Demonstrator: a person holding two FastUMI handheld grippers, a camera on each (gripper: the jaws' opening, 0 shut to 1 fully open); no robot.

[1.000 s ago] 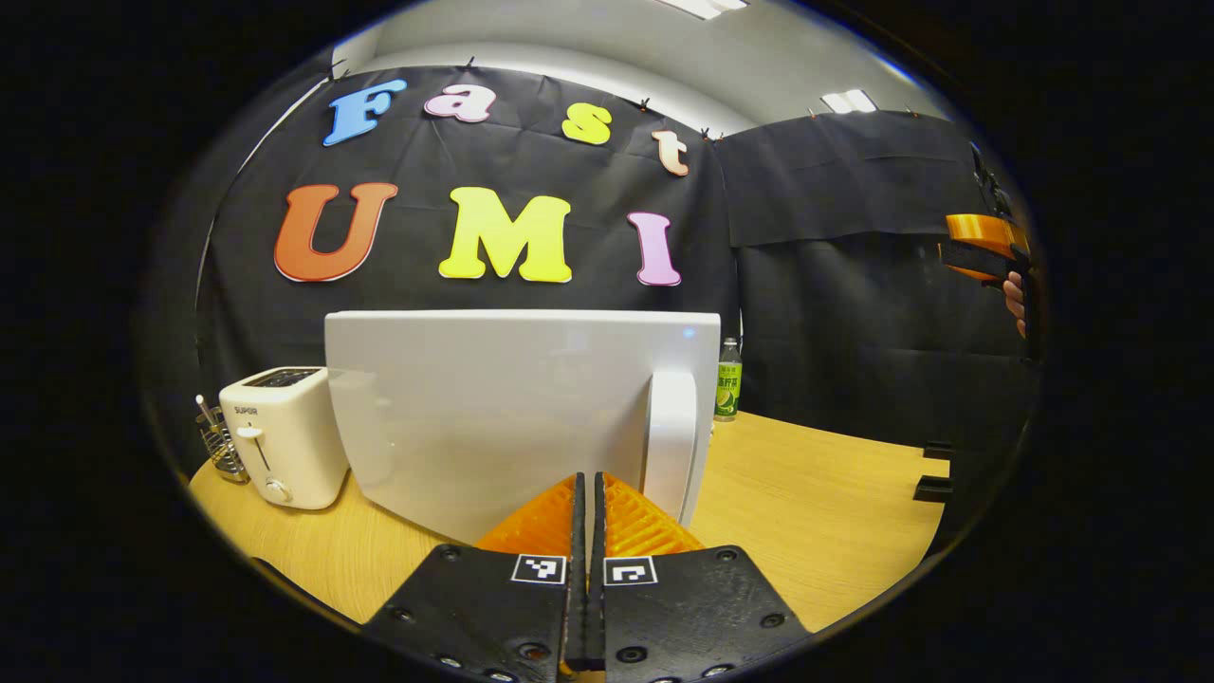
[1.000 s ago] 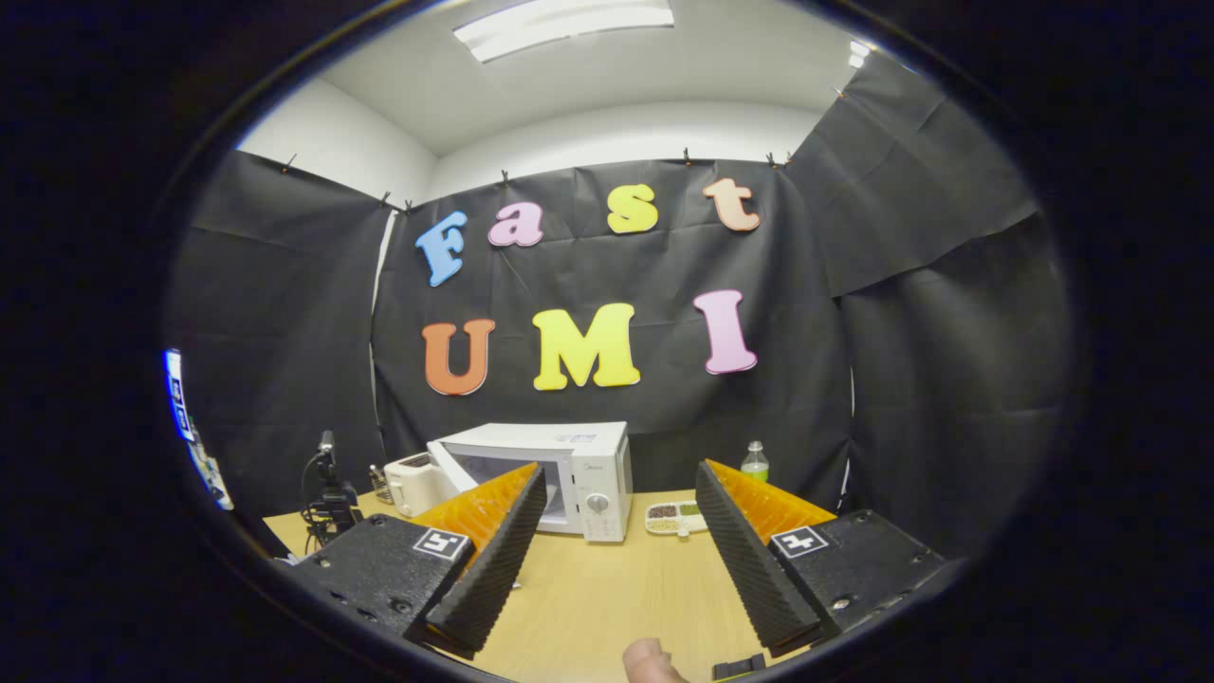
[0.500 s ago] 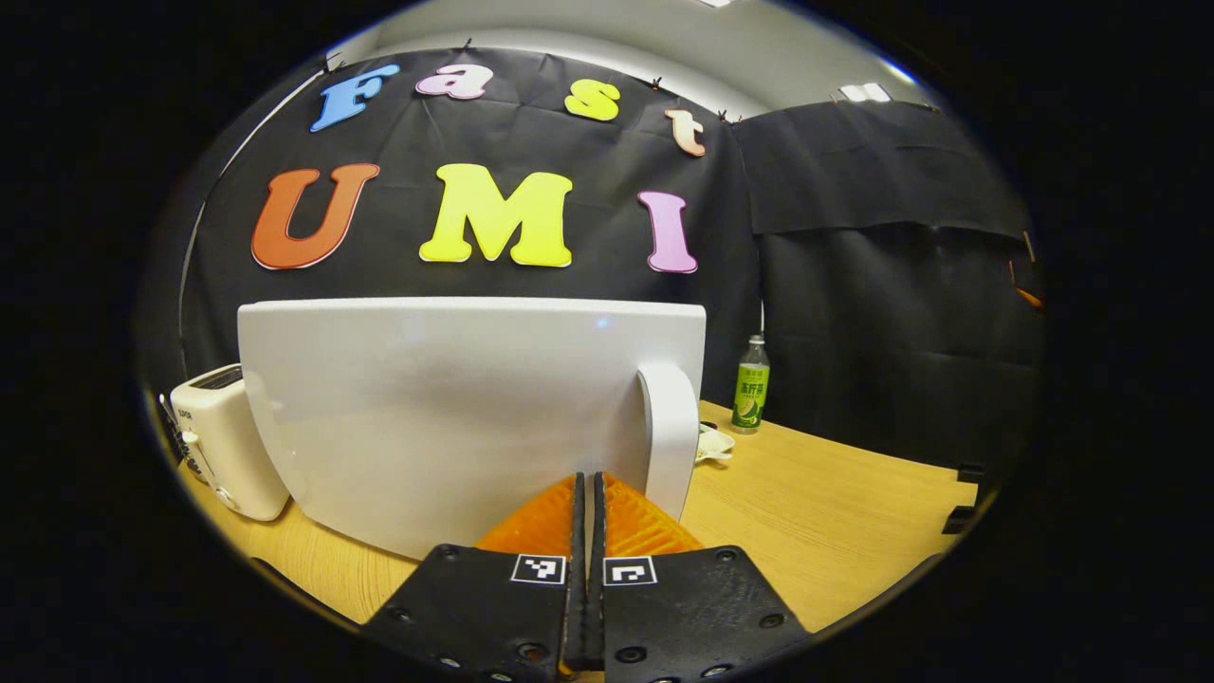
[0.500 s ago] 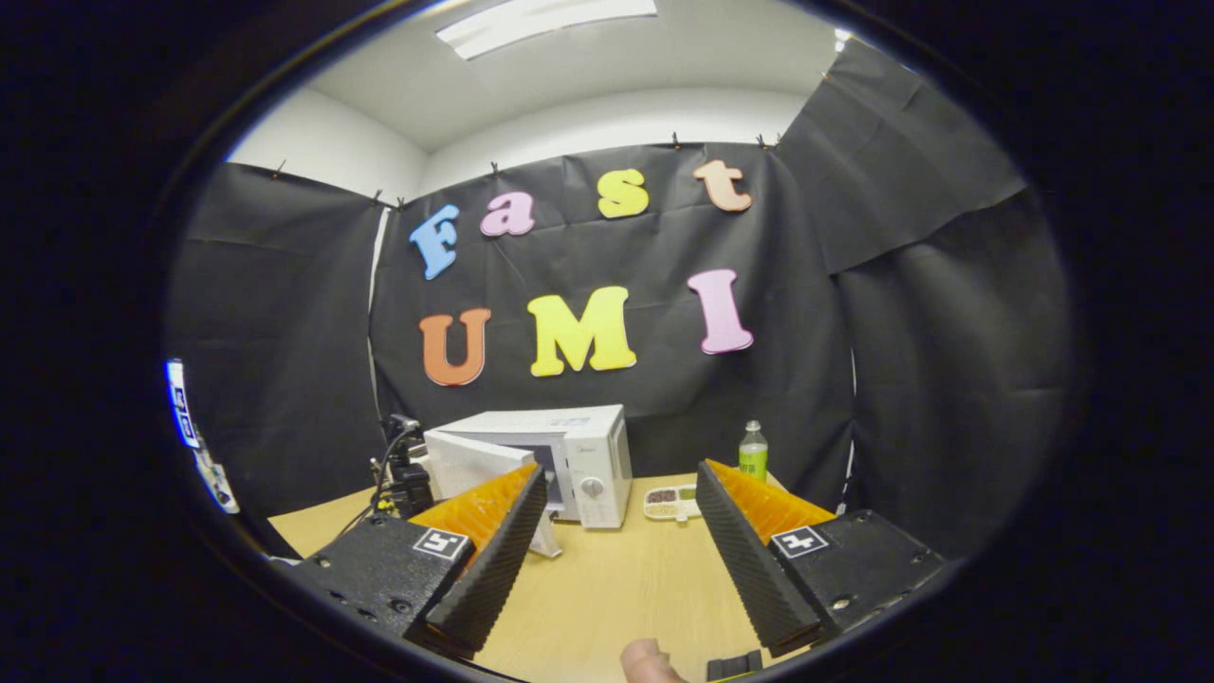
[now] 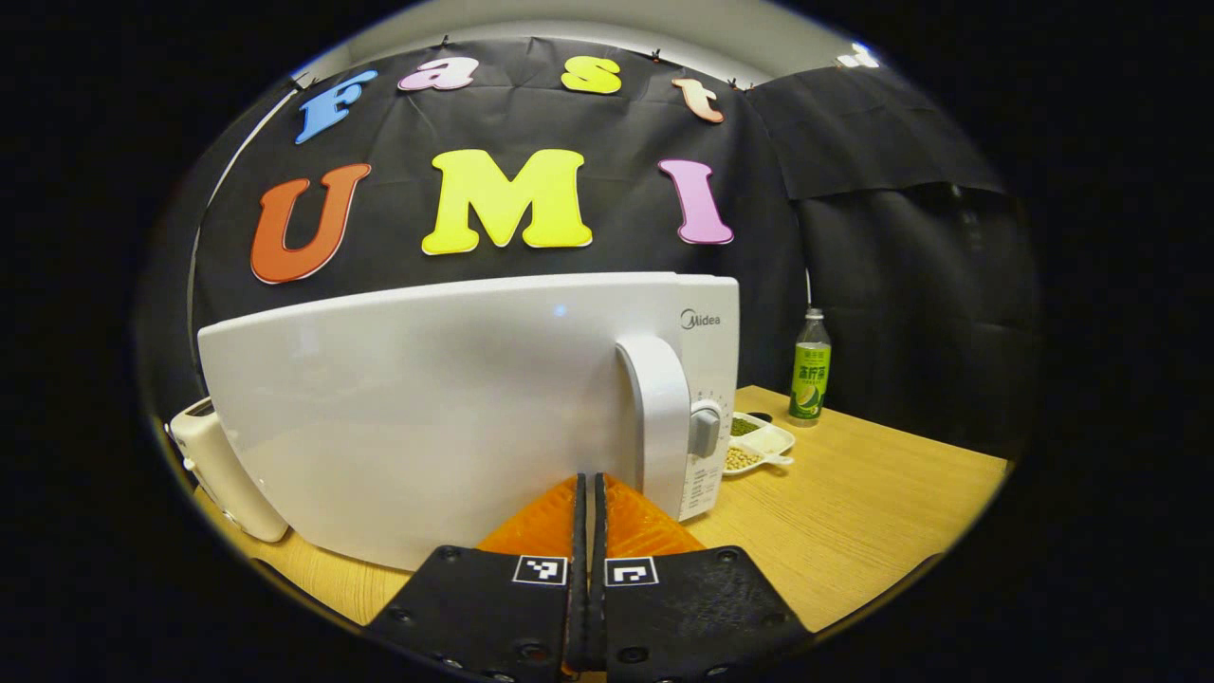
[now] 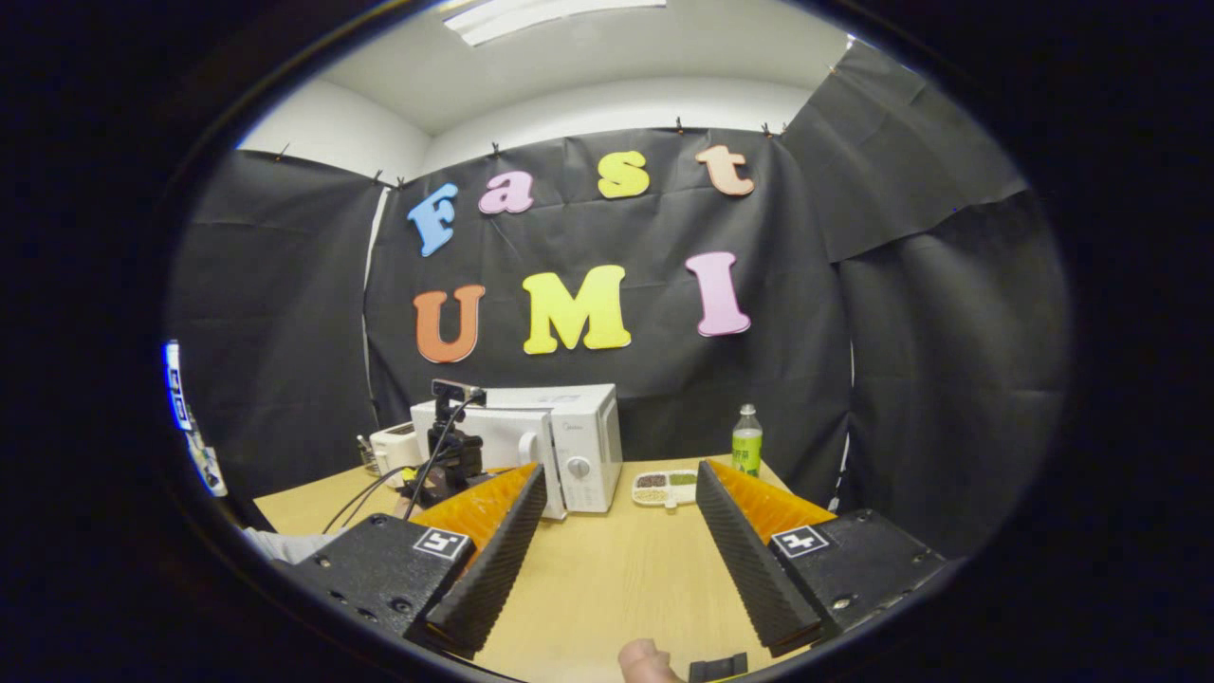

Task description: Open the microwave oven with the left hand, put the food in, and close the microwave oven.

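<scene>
Wood table [image 6: 607, 579] holds microwave [image 6: 579, 446]. Left gripper [image 5: 588, 484], fingers together, nears door [image 5: 427, 417]: push flat until latched. Right gripper [image 6: 616, 531] gapes, empty.

The microwave oven [image 5: 455, 408] door is faced closely in the left gripper view; from farther back, it [image 6: 560, 446] is seen at 12 o'clock in the right gripper view.
</scene>
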